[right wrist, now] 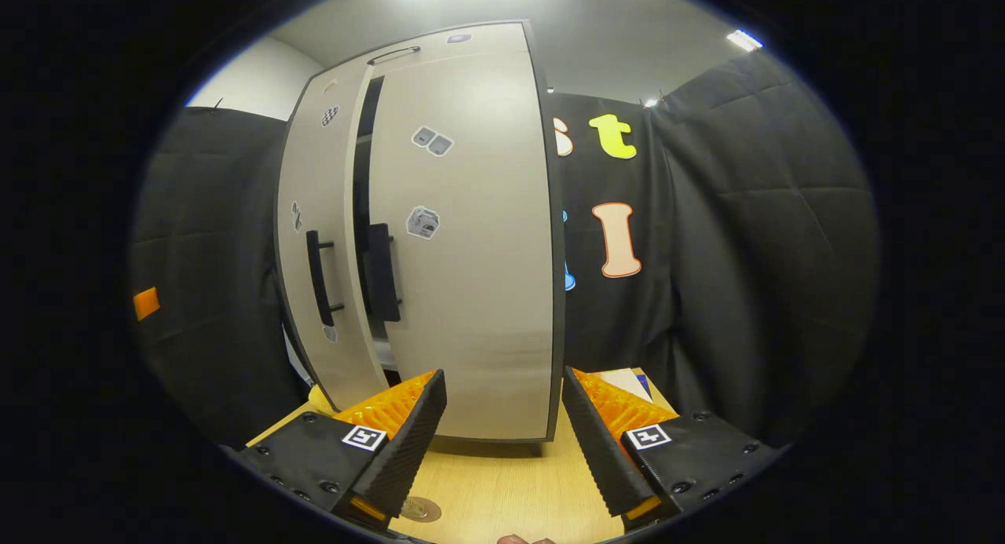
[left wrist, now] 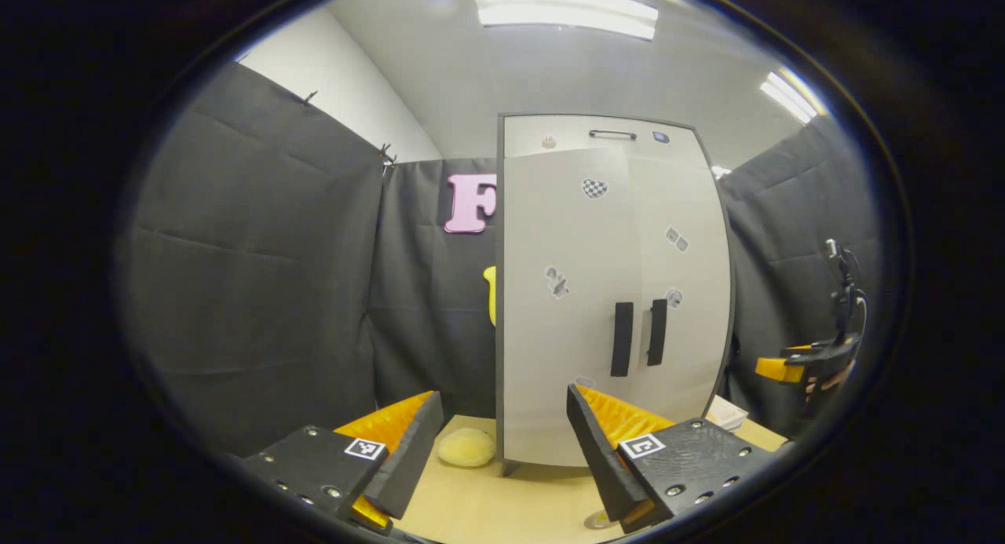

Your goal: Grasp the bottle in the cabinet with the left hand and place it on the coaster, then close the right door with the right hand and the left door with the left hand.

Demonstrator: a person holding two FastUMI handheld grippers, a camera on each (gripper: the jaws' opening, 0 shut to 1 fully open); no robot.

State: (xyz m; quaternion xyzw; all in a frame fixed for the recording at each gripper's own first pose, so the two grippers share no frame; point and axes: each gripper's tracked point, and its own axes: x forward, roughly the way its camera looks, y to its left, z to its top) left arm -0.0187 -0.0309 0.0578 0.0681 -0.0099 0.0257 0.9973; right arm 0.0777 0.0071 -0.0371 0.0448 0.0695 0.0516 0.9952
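Note:
The pale cabinet (left wrist: 581, 293) stands upright on the wooden table (left wrist: 487, 505), its two dark handles (left wrist: 640, 336) side by side. In the right gripper view the right door (right wrist: 463, 253) stands slightly ajar, with a dark gap beside the left door (right wrist: 322, 214). The doors hide the inside. My left gripper (left wrist: 502, 403) is open in front of the cabinet's left corner, holding nothing. My right gripper (right wrist: 502, 379) is open just before the right door's lower edge, also holding nothing. A small round coaster (right wrist: 416, 510) lies on the table by the right gripper's left finger; its edge (left wrist: 601, 520) peeks out in the left gripper view.
A soft yellow lump (left wrist: 466, 447) lies on the table left of the cabinet's foot. A flat white item (left wrist: 726, 410) sits to the cabinet's right. The other gripper (left wrist: 809, 363) shows far right in the left gripper view. Black cloth walls close in on both sides.

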